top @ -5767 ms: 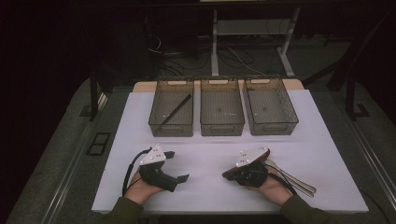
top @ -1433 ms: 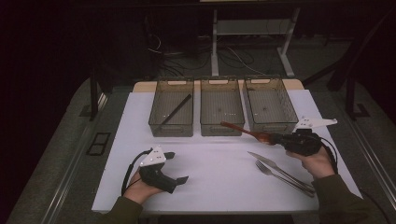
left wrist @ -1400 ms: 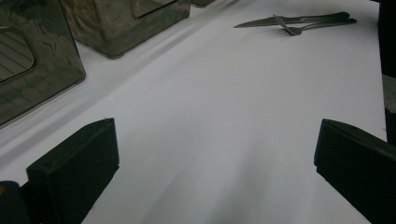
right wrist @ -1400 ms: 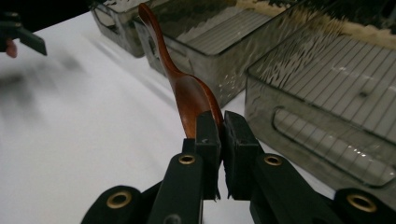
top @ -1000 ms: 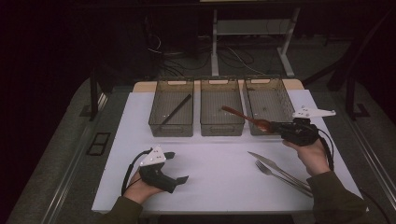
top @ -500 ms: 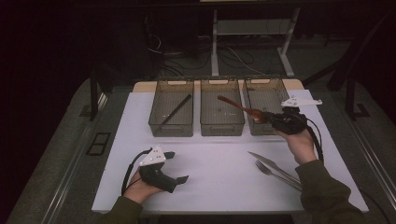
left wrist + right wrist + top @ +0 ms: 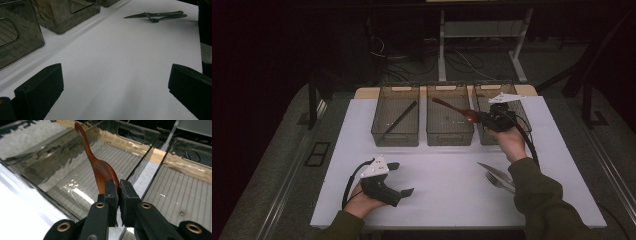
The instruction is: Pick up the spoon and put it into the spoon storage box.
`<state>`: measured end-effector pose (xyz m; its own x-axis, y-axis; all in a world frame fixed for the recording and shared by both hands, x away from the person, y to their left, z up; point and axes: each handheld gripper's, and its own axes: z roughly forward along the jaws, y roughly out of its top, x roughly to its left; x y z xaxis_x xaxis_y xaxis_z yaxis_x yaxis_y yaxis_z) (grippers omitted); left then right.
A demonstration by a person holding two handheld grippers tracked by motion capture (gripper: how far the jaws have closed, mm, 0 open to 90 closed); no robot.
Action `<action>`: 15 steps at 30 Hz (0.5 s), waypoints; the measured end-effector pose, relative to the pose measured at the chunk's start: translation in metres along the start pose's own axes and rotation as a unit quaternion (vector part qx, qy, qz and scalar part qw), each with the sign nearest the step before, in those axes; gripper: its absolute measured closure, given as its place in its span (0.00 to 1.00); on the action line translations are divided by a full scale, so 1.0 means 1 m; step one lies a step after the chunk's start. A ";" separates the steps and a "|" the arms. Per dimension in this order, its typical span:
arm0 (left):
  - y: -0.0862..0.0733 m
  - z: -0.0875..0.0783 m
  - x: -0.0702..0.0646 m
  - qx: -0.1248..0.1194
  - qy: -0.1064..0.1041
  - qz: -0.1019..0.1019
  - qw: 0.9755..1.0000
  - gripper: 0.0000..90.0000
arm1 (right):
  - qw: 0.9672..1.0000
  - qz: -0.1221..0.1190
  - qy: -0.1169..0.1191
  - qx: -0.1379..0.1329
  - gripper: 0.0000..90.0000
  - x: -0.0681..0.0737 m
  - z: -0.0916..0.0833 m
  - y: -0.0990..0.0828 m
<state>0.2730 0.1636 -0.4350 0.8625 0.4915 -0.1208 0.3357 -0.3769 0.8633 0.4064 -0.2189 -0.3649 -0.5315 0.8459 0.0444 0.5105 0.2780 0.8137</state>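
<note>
My right gripper (image 7: 477, 116) (image 7: 118, 188) is shut on the bowl end of a reddish-brown wooden spoon (image 7: 451, 107) (image 7: 98, 166). The spoon's handle reaches out over the middle bin (image 7: 449, 135) (image 7: 47, 183), above its floor. The right-hand bin (image 7: 482, 137) (image 7: 175, 185) lies just beside it. My left gripper (image 7: 399, 178) rests low on the white table (image 7: 447, 175) at the front left, jaws wide apart with nothing between them; its two black pads (image 7: 41, 87) frame bare tabletop. A dark stick (image 7: 398, 120) lies in the left bin (image 7: 395, 136).
A metal knife (image 7: 494, 172) (image 7: 152, 14) and fork (image 7: 499, 182) (image 7: 165, 18) lie on the table at the front right, close to the person's right sleeve. Three smoky plastic bins stand in a row along the table's far side. Dark floor and cables surround the table.
My right gripper has carried the wooden spoon leftward, from above the right bin to above the middle bin. The left gripper has stayed where it was.
</note>
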 end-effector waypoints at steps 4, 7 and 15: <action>0.000 0.000 0.000 0.000 -0.001 0.001 1.000 0.00 | 1.000 -0.006 -0.010 0.009 0.93 0.004 0.010 0.001; 0.000 0.000 0.000 0.001 -0.001 0.001 1.000 0.00 | 1.000 -0.007 -0.008 0.010 0.93 0.008 0.016 0.001; 0.000 0.000 0.000 0.001 -0.001 0.002 1.000 0.00 | 1.000 -0.002 0.004 0.020 0.92 0.014 0.024 -0.002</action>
<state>0.2729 0.1635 -0.4346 0.8645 0.4886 -0.1181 0.3332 -0.3811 0.8624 0.4144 -0.1963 -0.3798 -0.5391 0.8411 0.0451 0.5338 0.2997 0.7907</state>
